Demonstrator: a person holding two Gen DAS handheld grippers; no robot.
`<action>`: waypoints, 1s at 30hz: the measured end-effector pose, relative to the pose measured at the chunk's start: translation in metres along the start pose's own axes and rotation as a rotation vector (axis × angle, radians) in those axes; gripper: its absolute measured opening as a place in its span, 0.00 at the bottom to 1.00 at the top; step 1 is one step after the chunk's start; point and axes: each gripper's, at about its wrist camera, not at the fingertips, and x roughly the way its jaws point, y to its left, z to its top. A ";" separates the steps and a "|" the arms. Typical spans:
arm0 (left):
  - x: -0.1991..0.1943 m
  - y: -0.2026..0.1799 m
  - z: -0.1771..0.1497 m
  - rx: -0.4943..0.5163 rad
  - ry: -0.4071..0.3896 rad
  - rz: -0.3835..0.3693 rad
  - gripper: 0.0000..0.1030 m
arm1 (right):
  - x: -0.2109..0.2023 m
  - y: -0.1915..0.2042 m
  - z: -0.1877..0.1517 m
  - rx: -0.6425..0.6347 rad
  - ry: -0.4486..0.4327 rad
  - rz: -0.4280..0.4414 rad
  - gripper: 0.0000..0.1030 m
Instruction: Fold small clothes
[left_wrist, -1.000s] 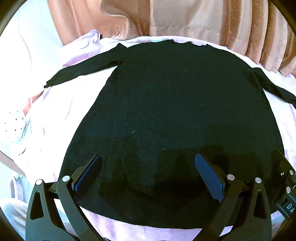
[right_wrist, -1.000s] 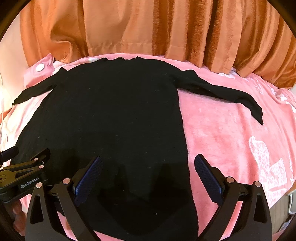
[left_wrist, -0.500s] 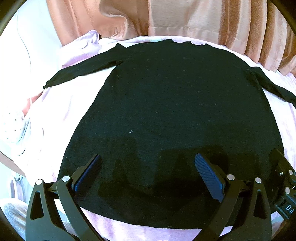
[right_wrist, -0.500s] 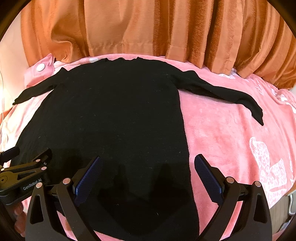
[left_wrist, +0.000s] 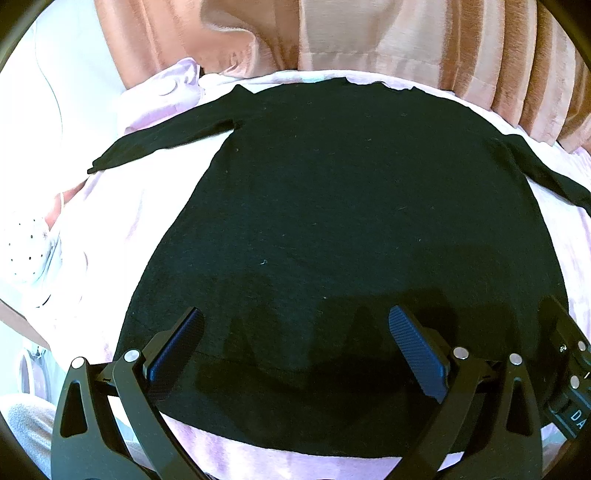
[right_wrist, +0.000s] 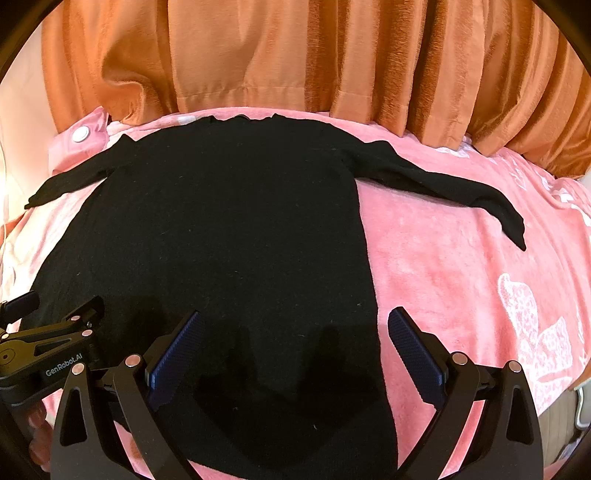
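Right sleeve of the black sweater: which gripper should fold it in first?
Right, probably. The right gripper hovers open over the sweater's right edge, with that sleeve fully in its view; in the left gripper's view the sleeve runs out of frame.

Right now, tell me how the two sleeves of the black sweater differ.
In the right wrist view, the left sleeve looks shorter and straighter, ending near the blanket's left edge below a snap button. The right sleeve stretches farther across open pink blanket, and its cuff bends downward. Both are black, spread out from the sweater, flat and unfolded.
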 end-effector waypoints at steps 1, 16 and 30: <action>0.000 0.000 0.000 -0.001 0.002 -0.003 0.95 | 0.000 0.000 0.000 0.001 0.001 0.002 0.95; -0.027 -0.026 0.075 0.062 -0.072 -0.144 0.95 | 0.016 -0.178 0.098 0.461 -0.006 0.089 0.95; 0.032 -0.059 0.130 0.082 -0.085 -0.199 0.95 | 0.113 -0.376 0.066 0.901 0.172 -0.025 0.74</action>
